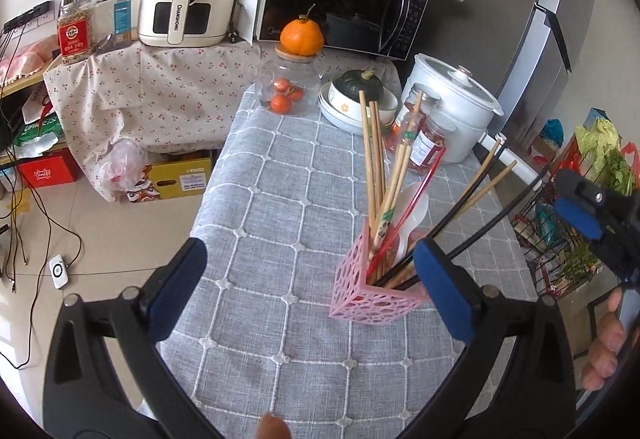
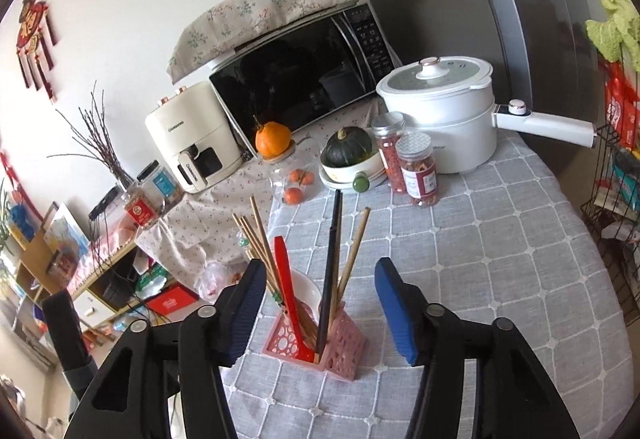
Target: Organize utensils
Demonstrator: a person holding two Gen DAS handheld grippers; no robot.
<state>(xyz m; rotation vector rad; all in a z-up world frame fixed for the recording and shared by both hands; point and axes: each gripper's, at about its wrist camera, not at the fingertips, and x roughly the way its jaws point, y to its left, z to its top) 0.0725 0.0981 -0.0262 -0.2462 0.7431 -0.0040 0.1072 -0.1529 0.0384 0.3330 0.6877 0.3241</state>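
Pink holder (image 1: 374,295) stands filled on the grey tablecloth (image 1: 280,175).
Left gripper (image 1: 310,279) is spread wide and empty, holder just ahead by its right finger; right gripper (image 2: 320,303) hangs parted, empty, above the holder, chopsticks (image 2: 260,239) rising between its fingers.

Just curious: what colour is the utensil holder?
Pink, with a cut-out circle pattern; clearest in the left wrist view.
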